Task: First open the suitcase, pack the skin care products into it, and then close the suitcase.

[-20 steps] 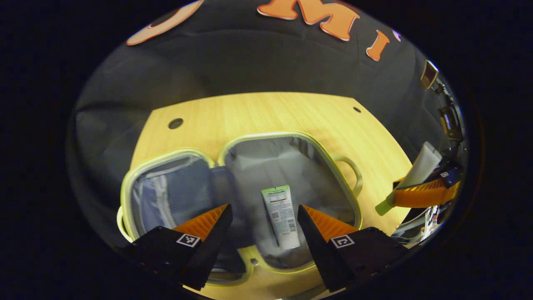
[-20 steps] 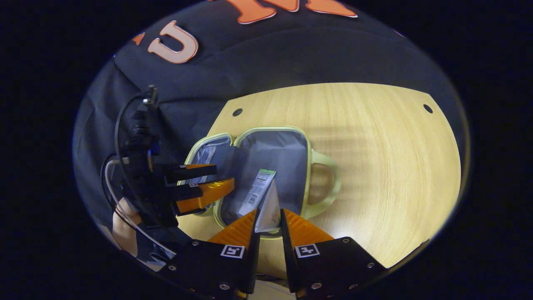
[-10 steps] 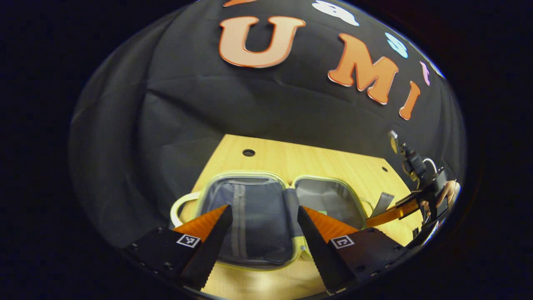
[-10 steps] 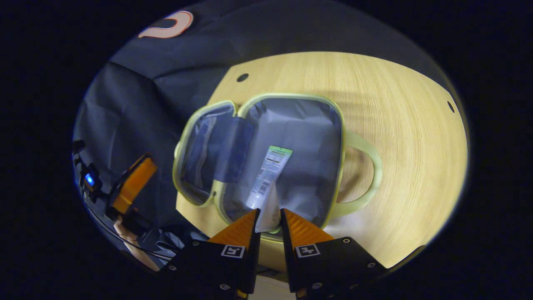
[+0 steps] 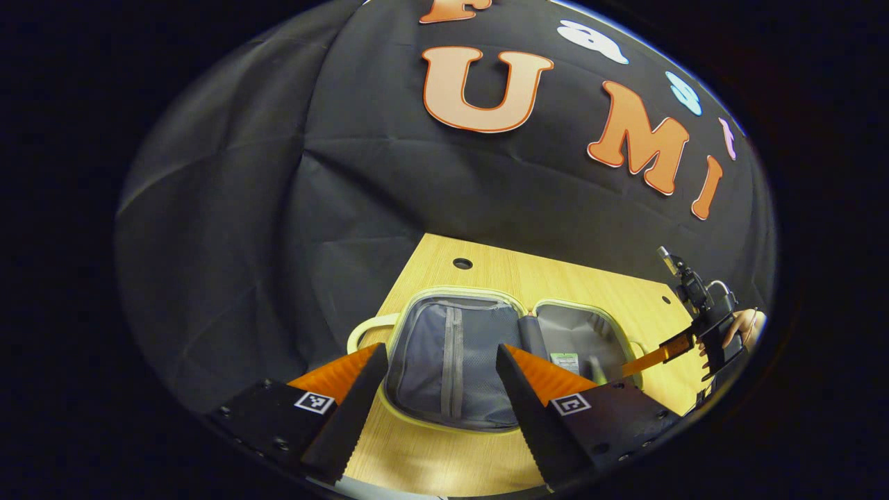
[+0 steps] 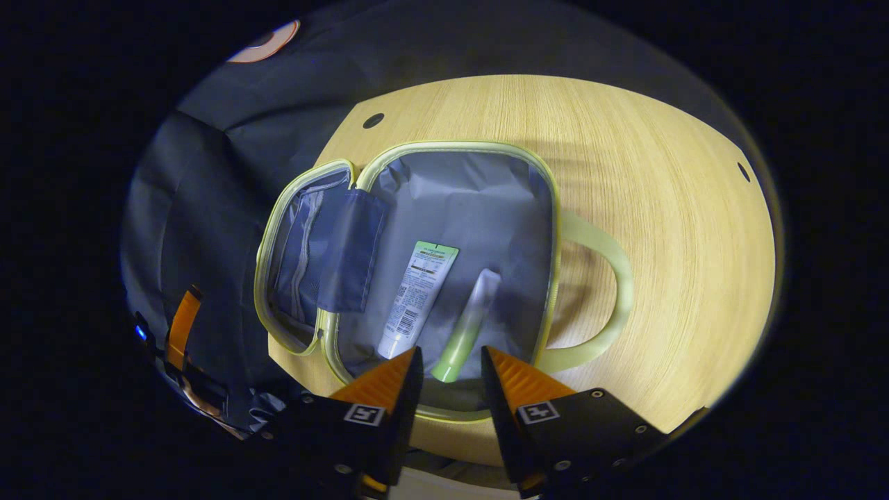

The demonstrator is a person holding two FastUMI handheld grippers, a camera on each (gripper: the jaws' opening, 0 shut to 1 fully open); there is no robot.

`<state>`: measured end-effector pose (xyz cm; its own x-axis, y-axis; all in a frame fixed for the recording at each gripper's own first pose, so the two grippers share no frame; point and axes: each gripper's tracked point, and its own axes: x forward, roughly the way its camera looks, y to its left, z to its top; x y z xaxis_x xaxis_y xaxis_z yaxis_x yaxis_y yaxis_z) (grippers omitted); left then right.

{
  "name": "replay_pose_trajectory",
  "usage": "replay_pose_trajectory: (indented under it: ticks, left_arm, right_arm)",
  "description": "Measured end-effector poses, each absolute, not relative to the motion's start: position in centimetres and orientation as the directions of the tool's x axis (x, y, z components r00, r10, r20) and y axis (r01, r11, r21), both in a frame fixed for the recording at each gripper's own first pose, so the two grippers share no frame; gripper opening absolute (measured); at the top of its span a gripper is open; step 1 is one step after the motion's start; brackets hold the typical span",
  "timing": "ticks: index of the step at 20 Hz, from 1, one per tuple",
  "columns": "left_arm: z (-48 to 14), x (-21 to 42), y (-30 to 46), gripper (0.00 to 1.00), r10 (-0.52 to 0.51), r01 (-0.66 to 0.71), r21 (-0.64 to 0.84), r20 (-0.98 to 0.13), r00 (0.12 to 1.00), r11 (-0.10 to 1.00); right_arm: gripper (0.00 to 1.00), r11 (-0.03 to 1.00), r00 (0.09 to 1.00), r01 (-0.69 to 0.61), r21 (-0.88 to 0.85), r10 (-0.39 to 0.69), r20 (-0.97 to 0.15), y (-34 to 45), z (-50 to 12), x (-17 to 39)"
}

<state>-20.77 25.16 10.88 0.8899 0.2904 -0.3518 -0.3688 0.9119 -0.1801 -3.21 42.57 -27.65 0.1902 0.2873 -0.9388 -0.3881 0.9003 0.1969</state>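
— What's nearest, from where you stand?

— The right gripper [image 6: 448, 368], its fingers parted and pinching nothing, hanging just over the near rim of the suitcase [image 6: 549, 208]. Just beyond its tips lies a slim green-capped tube [image 6: 469, 323], flat on the grey lining, cap toward us.

— And the other product?

— A printed white tube [image 6: 417, 298] lies just to its left, near but apart from it. Both rest in the right-hand half. Left of that, the lid half [image 6: 305, 243] lies open, showing a zip pocket.

— The left gripper?

— The left gripper [image 5: 437, 378] is spread wide and empty, hovering at the lid's near edge. Farther off, bare wooden table [image 6: 660, 173], then the cloth wall.

— How would you close it?

— I'd guess the case is light and soft-sided, so the lid may flop or sag rather than swing stiffly. I'd pinch the lid's pale-green rim [image 5: 389, 347] or its loop handle [image 5: 364, 330]; those look firmer than the fabric. The tubes look light and slick, so they may slide if the case is jolted.
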Motion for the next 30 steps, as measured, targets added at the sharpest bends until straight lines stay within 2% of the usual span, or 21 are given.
replay_pose_trajectory:
  ticks: [1,2,3,4,5,11,13,18,21,22,25,27,28,29,30]
  left_arm:
    - [10.4,-20.3,25.4,0.97,0.288,-0.368,-0.183,-0.355,0.889,0.911]
    - [9.7,-19.9,25.8,0.99,0.287,-0.37,-0.188,-0.358,0.888,0.91]
    - [9.3,-19.5,26.3,0.97,0.284,-0.369,-0.196,-0.359,0.889,0.908]
    - [8.6,-19.3,27.0,0.97,0.277,-0.367,-0.208,-0.361,0.89,0.907]
    - [7.9,-19.0,27.8,0.99,0.273,-0.368,-0.225,-0.363,0.891,0.902]
    - [3.7,-17.5,34.1,0.97,0.238,-0.396,-0.377,-0.401,0.885,0.837]
    - [2.0,-17.0,35.9,0.97,0.187,-0.383,-0.459,-0.417,0.89,0.802]
    - [-1.5,-14.5,40.2,0.98,0.112,-0.35,-0.734,-0.354,0.929,0.581]
    - [-3.3,-12.7,41.3,0.97,0.061,-0.313,-0.842,-0.319,0.946,0.439]
    - [-4.1,-12.1,41.3,1.0,0.046,-0.309,-0.852,-0.32,0.946,0.423]
    - [-5.3,-10.6,40.8,0.97,-0.018,-0.278,-0.88,-0.309,0.951,0.386]
    - [-5.0,-9.8,40.5,0.93,-0.036,-0.241,-0.905,-0.27,0.962,0.352]
    - [-5.3,-9.5,40.7,0.92,-0.031,-0.246,-0.904,-0.274,0.961,0.35]
    - [-5.9,-9.4,40.9,0.87,-0.019,-0.275,-0.895,-0.301,0.954,0.351]
    - [-6.7,-9.3,41.1,0.65,-0.005,-0.315,-0.881,-0.338,0.941,0.353]
  right_arm:
    - [0.79,0.899,0.207,-0.394,0.191,0.29,-0.934,42.4,-27.4,-3.0]
    - [0.8,0.896,0.223,-0.401,0.191,0.297,-0.928,42.4,-27.0,-3.0]
    - [0.9,0.893,0.244,-0.407,0.193,0.31,-0.919,42.5,-26.4,-2.9]
    - [0.94,0.889,0.264,-0.411,0.199,0.326,-0.908,42.6,-25.9,-2.7]
    - [0.95,0.887,0.281,-0.413,0.209,0.342,-0.897,42.8,-25.3,-2.7]
    - [0.96,0.886,0.325,-0.389,0.251,0.388,-0.862,43.9,-22.5,-3.7]
    - [0.96,0.888,0.326,-0.369,0.273,0.399,-0.857,44.4,-22.0,-4.2]
    - [0.96,0.902,0.344,-0.325,0.285,0.394,-0.852,44.2,-21.3,-4.7]
    - [0.96,0.912,0.343,-0.287,0.292,0.382,-0.858,43.8,-21.5,-5.0]
    - [0.96,0.915,0.34,-0.277,0.295,0.38,-0.86,43.7,-21.5,-5.1]
    - [0.96,0.923,0.335,-0.249,0.295,0.367,-0.868,43.0,-21.8,-5.2]
    - [0.96,0.93,0.339,-0.229,0.288,0.353,-0.872,42.4,-22.1,-5.0]
    - [0.96,0.932,0.341,-0.221,0.286,0.348,-0.873,42.2,-22.2,-5.1]
    - [0.96,0.934,0.339,-0.216,0.284,0.345,-0.875,42.0,-22.2,-5.1]
    - [0.96,0.935,0.337,-0.212,0.283,0.342,-0.877,41.7,-22.3,-5.2]
